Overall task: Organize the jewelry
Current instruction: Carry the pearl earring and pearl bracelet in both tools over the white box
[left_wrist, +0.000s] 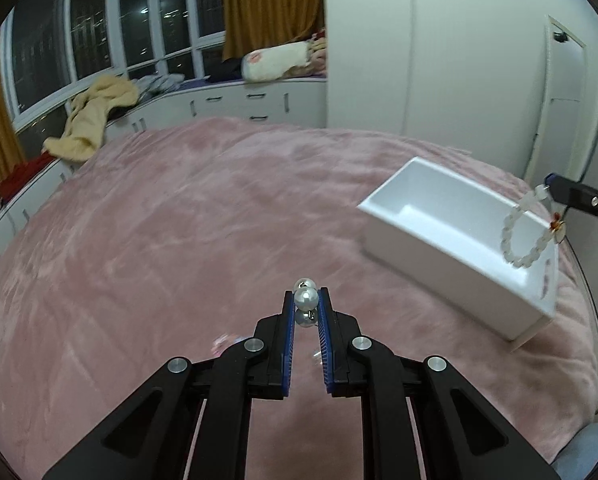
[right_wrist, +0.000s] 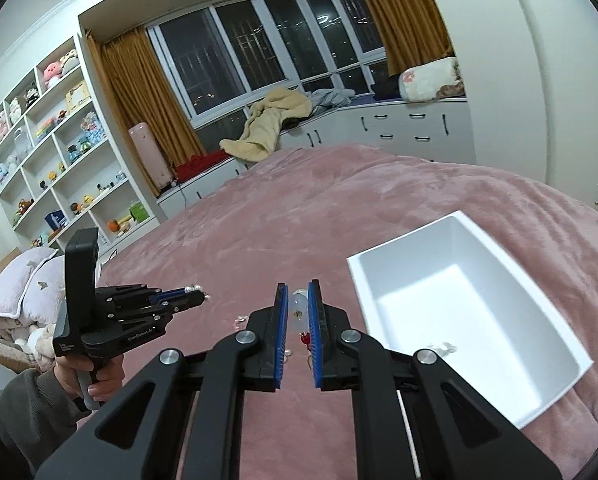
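Pearl-grey beads [left_wrist: 306, 299] sit pinched between the blue pads of the left gripper [left_wrist: 306, 300], stacked one above another with only the middle bead squarely caught; the string's remainder hangs out of sight behind the fingers. The right gripper [right_wrist: 297, 300] is clenched on a frosted bead bracelet [left_wrist: 525, 236], which from the left wrist view dangles as a loop with a small red charm, hanging in front of the near corner of the white box [left_wrist: 451, 216]. That box rests on the pink bedspread [left_wrist: 179, 220], and something small and glinting already lies in it [right_wrist: 443, 347].

The risks seem to lie in the holds. Round, smooth beads gripped on a curved face could squirt free if the fingers loosen or twist. The bracelet swings freely, so an early release might drop it outside the rim or snag the charm on the wall. The soft bed could also let the light box tip if nudged. A few loose pieces [right_wrist: 239, 322] on the bedspread near the grippers could get pressed into the pile.
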Action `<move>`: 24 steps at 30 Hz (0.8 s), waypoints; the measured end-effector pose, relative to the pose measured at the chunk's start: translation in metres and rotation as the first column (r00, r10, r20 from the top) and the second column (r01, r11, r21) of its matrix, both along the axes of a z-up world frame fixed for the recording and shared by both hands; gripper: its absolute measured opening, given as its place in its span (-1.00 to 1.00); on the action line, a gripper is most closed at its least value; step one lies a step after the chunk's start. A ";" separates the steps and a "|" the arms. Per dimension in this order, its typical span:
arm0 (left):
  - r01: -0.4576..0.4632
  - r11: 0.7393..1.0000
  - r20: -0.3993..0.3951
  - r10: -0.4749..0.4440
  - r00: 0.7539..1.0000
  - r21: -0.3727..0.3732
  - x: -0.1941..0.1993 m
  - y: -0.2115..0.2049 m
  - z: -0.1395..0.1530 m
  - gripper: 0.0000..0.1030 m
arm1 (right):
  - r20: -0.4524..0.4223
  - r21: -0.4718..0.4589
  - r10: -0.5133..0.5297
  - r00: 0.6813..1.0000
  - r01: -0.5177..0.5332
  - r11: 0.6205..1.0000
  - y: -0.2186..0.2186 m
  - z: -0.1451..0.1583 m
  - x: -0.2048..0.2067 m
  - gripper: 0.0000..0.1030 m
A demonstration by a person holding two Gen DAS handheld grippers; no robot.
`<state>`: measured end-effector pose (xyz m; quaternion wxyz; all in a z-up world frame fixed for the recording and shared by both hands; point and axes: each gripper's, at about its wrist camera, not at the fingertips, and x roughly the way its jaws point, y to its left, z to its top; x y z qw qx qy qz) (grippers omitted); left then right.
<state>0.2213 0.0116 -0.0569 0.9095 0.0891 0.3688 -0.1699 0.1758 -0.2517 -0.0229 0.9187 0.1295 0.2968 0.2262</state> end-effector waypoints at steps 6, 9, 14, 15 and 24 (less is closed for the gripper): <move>0.078 0.997 0.022 -0.078 0.997 -0.008 0.002 -0.052 0.013 -0.69 | 0.007 0.001 -0.053 0.999 0.053 0.999 -0.036 0.003 -0.009 -0.79; 0.118 0.993 0.029 -0.117 0.993 -0.008 0.002 -0.078 0.016 -0.69 | 0.009 0.003 -0.082 0.997 0.082 0.997 -0.056 0.002 -0.012 -0.79; 0.174 0.985 0.024 -0.174 0.984 -0.010 0.005 -0.122 0.013 -0.69 | -0.003 0.012 -0.134 0.991 0.134 0.991 -0.090 -0.006 -0.016 -0.79; 0.183 0.983 0.021 -0.182 0.983 -0.011 0.007 -0.129 0.011 -0.69 | -0.008 0.012 -0.144 0.990 0.144 0.989 -0.097 -0.009 -0.016 -0.79; 0.254 0.967 -0.029 -0.254 0.967 -0.003 0.021 -0.194 -0.023 -0.69 | -0.062 0.010 -0.191 0.980 0.192 0.981 -0.131 -0.041 -0.013 -0.79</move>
